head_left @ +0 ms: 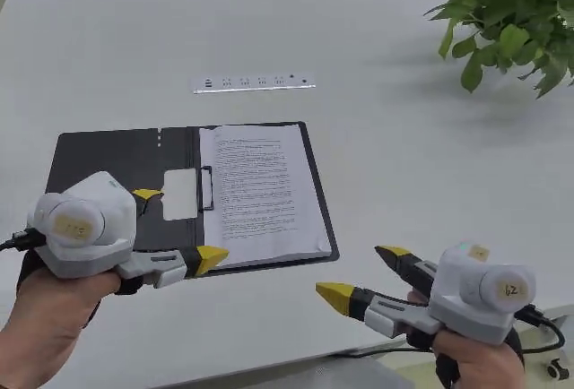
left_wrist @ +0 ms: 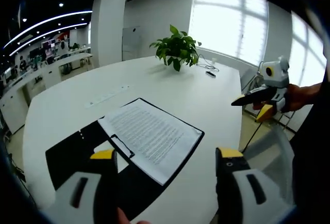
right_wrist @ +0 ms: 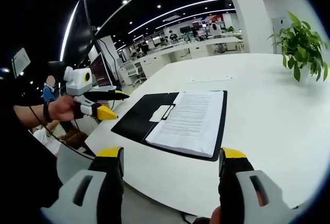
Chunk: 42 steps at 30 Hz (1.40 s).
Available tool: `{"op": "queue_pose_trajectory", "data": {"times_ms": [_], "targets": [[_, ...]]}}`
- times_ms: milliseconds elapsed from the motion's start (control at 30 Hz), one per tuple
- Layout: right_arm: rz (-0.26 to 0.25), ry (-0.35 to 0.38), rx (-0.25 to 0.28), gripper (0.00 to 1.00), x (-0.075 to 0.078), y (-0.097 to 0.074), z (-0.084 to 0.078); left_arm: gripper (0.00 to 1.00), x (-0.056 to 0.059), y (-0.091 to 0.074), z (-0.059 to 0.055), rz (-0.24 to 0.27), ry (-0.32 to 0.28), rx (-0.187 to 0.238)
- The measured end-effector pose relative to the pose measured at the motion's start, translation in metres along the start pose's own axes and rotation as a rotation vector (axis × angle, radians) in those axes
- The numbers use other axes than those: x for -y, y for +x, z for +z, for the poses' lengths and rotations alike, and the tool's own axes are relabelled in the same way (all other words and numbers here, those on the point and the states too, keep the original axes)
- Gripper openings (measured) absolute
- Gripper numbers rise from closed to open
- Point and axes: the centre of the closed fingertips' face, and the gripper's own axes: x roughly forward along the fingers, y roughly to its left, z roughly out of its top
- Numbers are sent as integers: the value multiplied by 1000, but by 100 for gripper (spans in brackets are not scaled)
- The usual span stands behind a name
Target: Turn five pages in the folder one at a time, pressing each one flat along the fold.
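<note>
Page-turning hasn't started: black open folder (head_left: 108,160) of white printed sheets (head_left: 265,192) lies by the front edge of the white table (head_left: 404,93), our left gripper (head_left: 179,226) and right gripper (head_left: 362,272) both gaping, empty. Next we'd pinch the top sheet's corner.

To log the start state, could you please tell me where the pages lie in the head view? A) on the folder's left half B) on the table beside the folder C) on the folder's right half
C: the pages sit on the right half of the open folder, whose left half shows black cover.
</note>
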Motion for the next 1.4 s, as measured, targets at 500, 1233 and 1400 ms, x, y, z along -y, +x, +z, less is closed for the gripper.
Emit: {"op": "queue_pose_trajectory", "data": {"times_ms": [500,1233,1400], "targets": [[-6,18,-2,74,8,0,-5,76,25,62,16,-105,67,-26],[-11,40,-21,73,23,2,-12,77,41,166,-11,-81,79,-113],[-13,53,-19,73,26,2,-13,75,32,182,-24,-17,45,-133]]}}
